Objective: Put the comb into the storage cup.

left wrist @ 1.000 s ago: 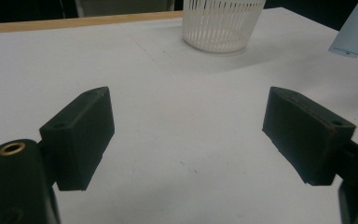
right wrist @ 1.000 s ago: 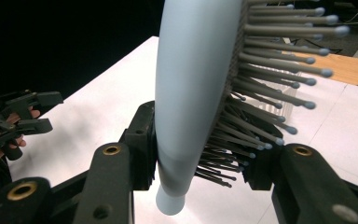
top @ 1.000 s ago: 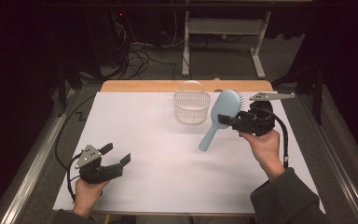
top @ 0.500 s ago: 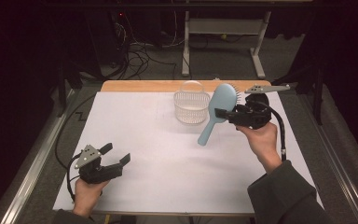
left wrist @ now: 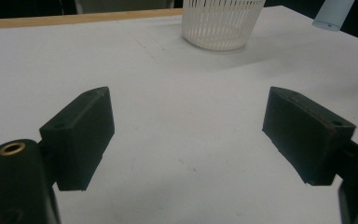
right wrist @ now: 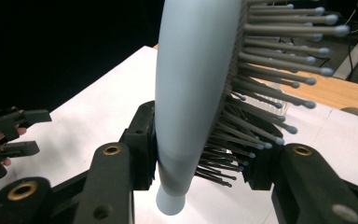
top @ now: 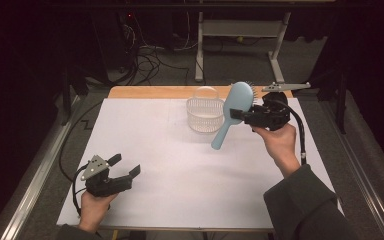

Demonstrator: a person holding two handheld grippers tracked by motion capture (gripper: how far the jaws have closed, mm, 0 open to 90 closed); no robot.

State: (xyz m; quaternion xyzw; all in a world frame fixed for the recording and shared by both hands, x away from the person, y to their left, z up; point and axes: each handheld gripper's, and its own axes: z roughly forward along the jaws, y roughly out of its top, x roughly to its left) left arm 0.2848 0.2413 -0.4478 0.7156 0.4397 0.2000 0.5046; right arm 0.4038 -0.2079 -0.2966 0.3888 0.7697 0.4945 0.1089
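Right gripper (top: pixel 237 114) has lifted the hairbrush (top: pixel 233 111), handle tilted tableward.

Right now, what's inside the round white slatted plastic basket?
The round white slatted plastic basket looks empty through its slats and open top. The light blue hairbrush, clamped in the right gripper, covers part of its right side.
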